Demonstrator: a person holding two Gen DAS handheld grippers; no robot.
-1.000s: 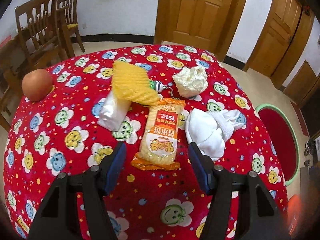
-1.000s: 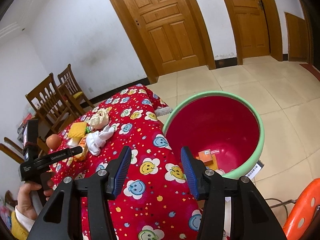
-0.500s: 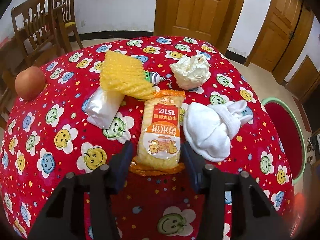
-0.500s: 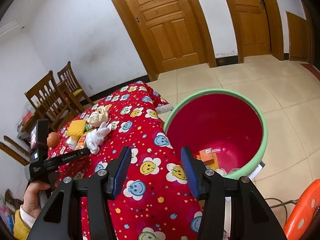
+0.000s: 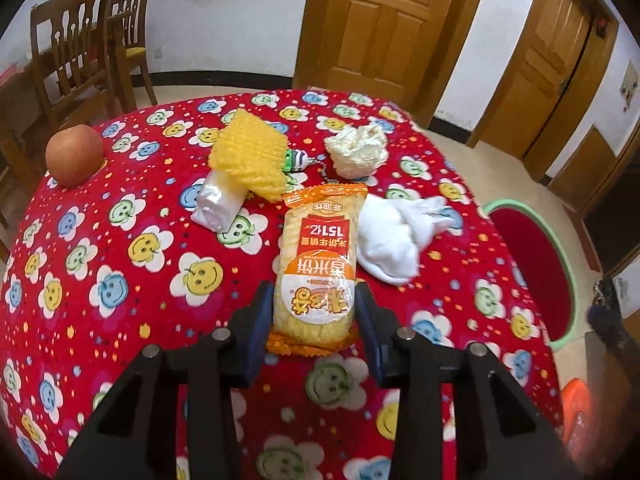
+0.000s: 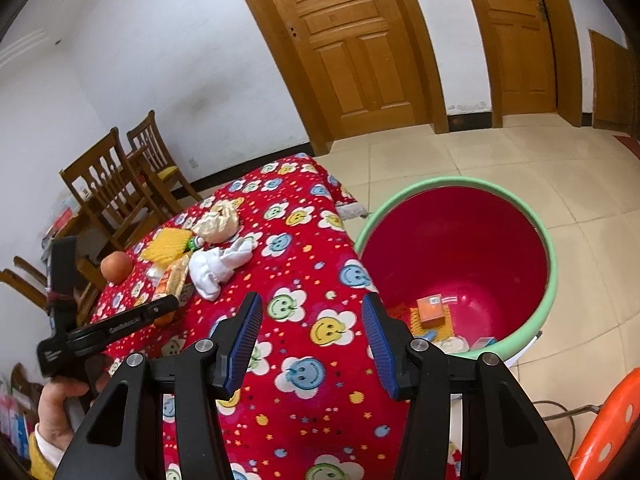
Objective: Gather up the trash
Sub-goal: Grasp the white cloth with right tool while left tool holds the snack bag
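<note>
An orange-and-yellow snack packet lies on the red smiley-flower tablecloth. My left gripper straddles its near end, jaws closing, both blue pads against the packet's sides. Around it lie a yellow foam net, a white plastic wrap, a crumpled paper ball and a white cloth. My right gripper hovers open and empty over the table's near corner, beside the red bin with a green rim. In the right wrist view a hand holds the left gripper at the packet.
An apple sits at the table's far left edge. A small striped toy peeks from under the foam net. Wooden chairs stand behind the table. The bin holds several boxes. An orange stool is at lower right.
My left gripper moved forward over the snack packet and its jaws narrowed from wide apart to hugging the packet's sides. The right gripper stayed put.
</note>
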